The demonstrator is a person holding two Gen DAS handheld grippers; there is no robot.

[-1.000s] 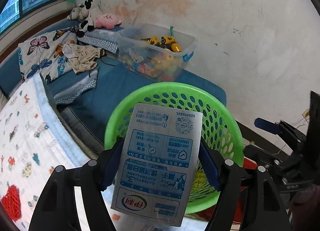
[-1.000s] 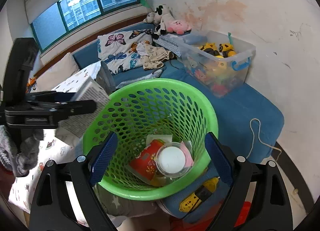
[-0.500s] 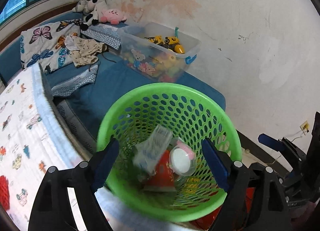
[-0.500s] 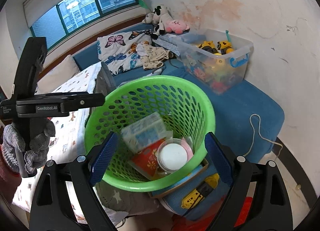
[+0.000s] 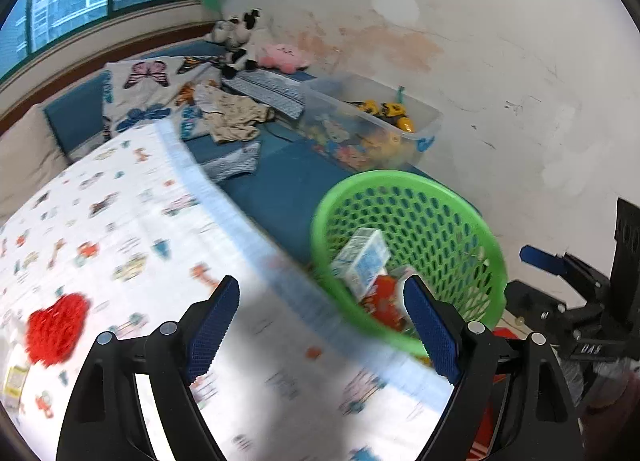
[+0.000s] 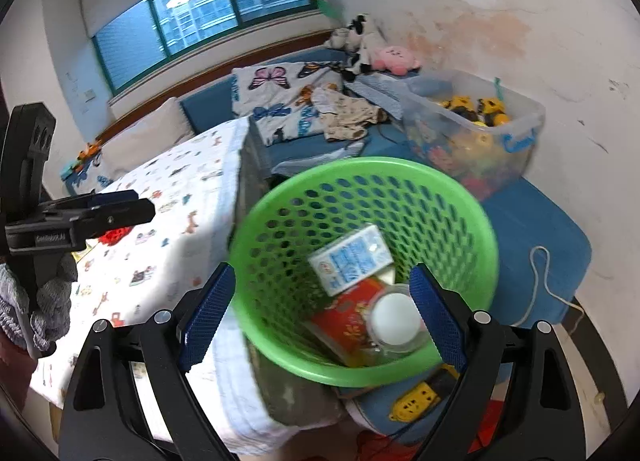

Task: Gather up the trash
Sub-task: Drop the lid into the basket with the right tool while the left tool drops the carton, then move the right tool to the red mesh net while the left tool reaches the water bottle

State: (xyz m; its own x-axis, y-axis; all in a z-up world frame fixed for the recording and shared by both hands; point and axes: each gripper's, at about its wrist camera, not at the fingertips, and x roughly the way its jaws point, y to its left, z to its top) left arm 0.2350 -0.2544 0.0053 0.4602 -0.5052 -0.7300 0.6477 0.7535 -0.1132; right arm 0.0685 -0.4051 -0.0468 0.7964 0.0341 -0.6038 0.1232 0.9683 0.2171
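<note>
- Trash on our far left: a red mesh scrap (image 5: 56, 327) lies on the printed sheet (image 5: 132, 229), with a small yellow-edged packet (image 5: 12, 381) just beside it at the frame's edge. Both look uncollected.
- Left gripper (image 5: 320, 325) hangs over the sheet with its fingers (image 5: 210, 327) released and spread wide, nothing between them.
- We judge the next pick to be the red scrap. It looks soft and open-weave, so the fingers could pinch the sheet along with it and drag the cloth.
- Blur across the left wrist view suggests fast movement; a hurried approach could overshoot the scrap or knock the packet off the edge.
- Basket (image 6: 360, 181), green and perforated, sits just beside the bed's edge. Inside it lie a white-and-blue carton (image 6: 350, 257), a red packet (image 6: 348, 317) and a clear cup with a white lid (image 6: 394, 321).
- The carton rests tilted on the other trash, so more pieces dropped from high could bounce off it and land outside.
- Right gripper (image 6: 320, 321) hovers above the basket's near rim, fingers (image 6: 436, 319) released and empty.
- The basket appears to sit on a lumpy pile, with a yellow power strip (image 6: 420, 397) below; a bump from either gripper could tip it and spill what we have gathered.
</note>
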